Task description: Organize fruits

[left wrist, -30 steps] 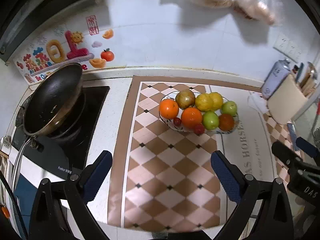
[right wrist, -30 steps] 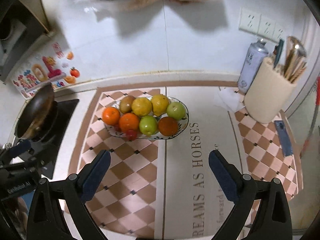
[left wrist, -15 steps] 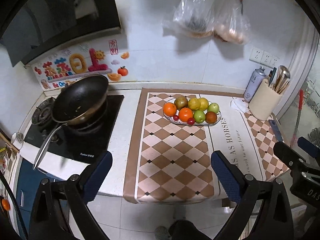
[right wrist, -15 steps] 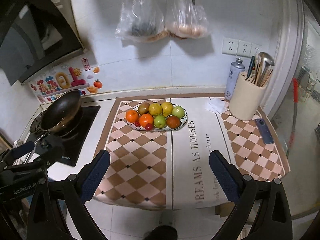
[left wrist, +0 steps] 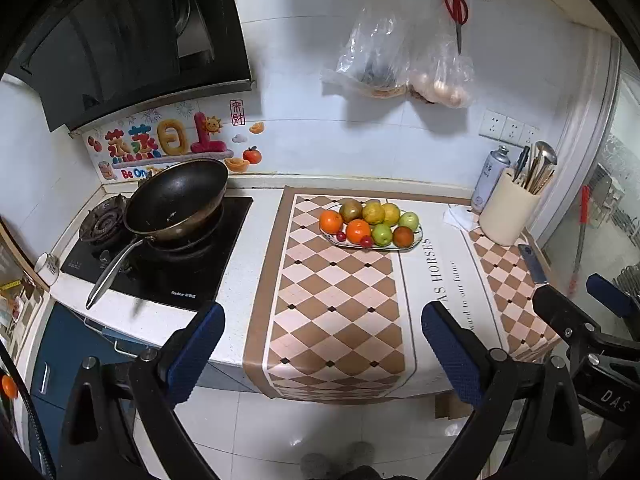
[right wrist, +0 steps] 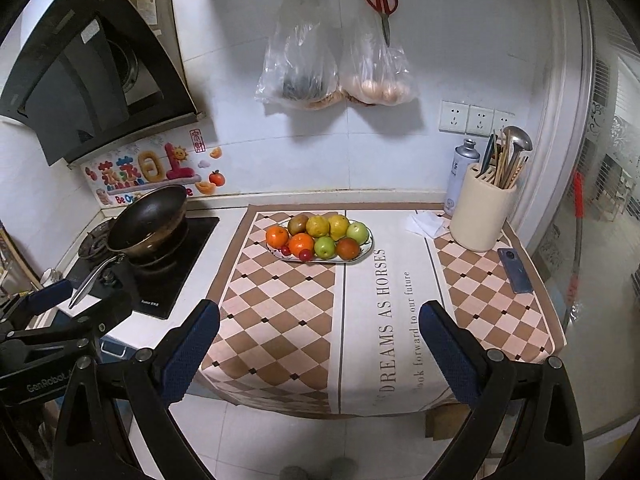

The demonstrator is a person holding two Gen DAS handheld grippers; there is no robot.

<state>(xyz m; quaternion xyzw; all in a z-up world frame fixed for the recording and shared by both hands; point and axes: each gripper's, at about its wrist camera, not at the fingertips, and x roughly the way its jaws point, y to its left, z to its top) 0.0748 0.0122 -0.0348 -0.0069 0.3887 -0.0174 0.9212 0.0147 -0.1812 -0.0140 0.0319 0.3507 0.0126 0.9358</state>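
An oval plate of fruit sits at the back of the checkered mat: oranges, yellow fruits, green apples, a brownish fruit and small red fruits. My left gripper is open and empty, far back from the counter over the floor. My right gripper is also open and empty, off the counter's front edge. Each gripper shows at the edge of the other's view.
A wok sits on the stove at left. A utensil holder, spray can, tissue and dark phone are at right. Two plastic bags and scissors hang on the wall.
Both grippers have pulled well back and up from the plate; the whole counter, floor and wall now show. Both stay open and empty.
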